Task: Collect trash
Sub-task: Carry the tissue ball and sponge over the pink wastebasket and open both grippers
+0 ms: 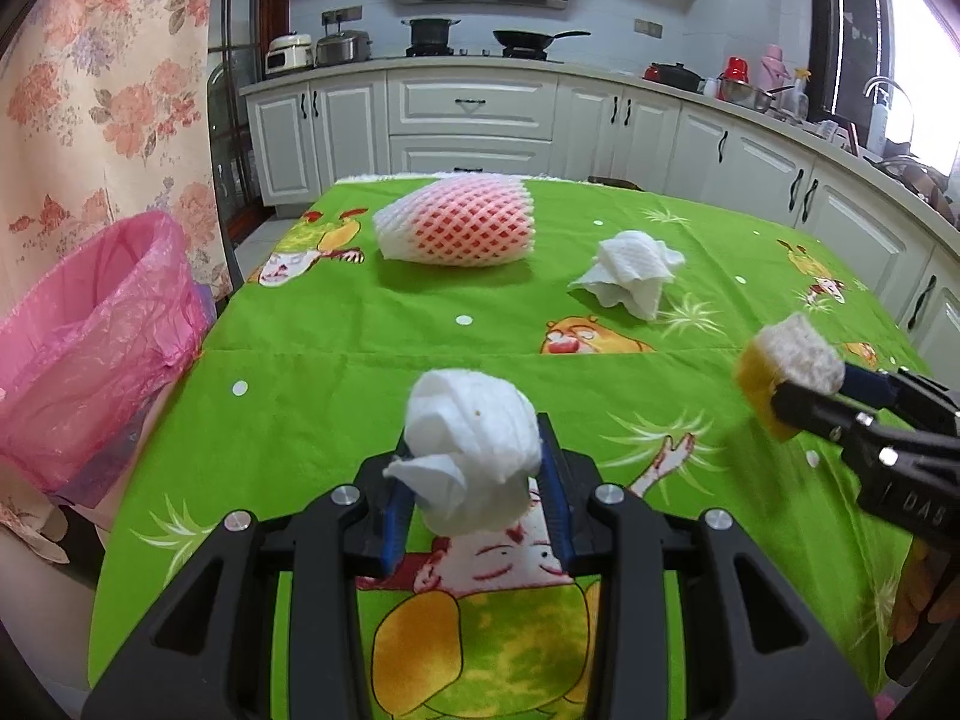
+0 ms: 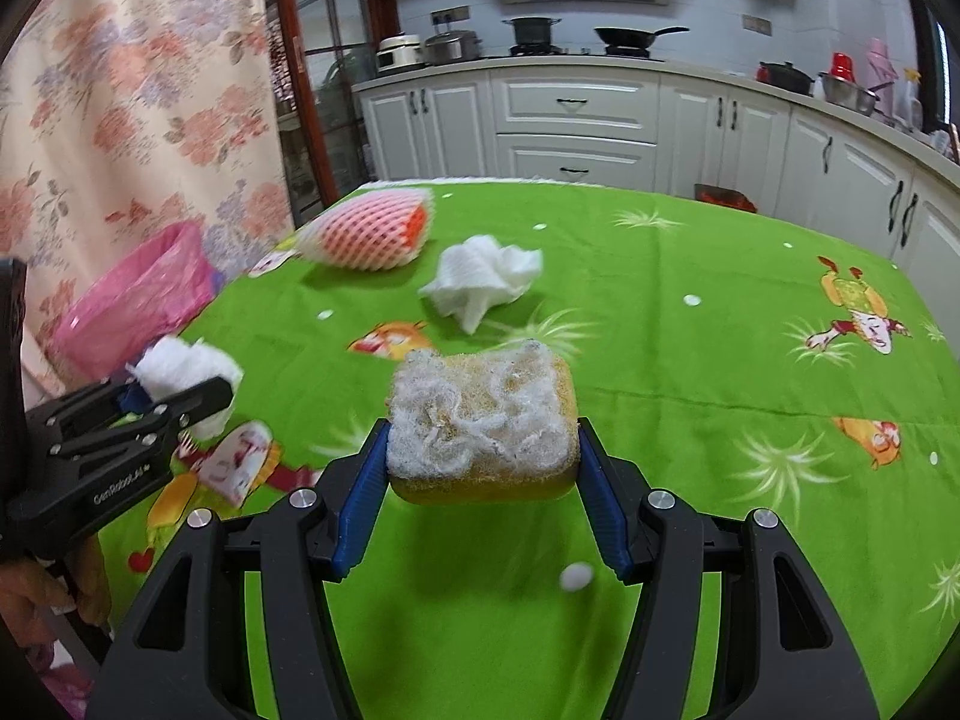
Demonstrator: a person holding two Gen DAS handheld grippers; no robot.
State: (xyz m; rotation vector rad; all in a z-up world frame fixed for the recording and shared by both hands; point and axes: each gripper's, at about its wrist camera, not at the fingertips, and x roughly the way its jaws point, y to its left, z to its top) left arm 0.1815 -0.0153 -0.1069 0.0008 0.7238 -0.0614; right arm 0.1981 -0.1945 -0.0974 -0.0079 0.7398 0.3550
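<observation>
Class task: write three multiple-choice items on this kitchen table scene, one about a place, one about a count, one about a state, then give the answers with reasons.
1. Where does the pink-lined trash bin stand?
A. On the table
B. Beside the table's left edge
C. On the counter

2. How many pieces of trash lie loose on the green cartoon tablecloth?
A. Two
B. Four
C. None

3. What do the right tongs hold?
A. Nothing
B. A spoon
C. A worn yellow sponge

Answers:
1 B, the bin sits off the cloth at its left side.
2 A, only the white-and-red foam fruit net and a crumpled white paper towel rest there.
3 C, the blue pads press on the sponge's sides; the left tongs clamp a white tissue wad.
</observation>
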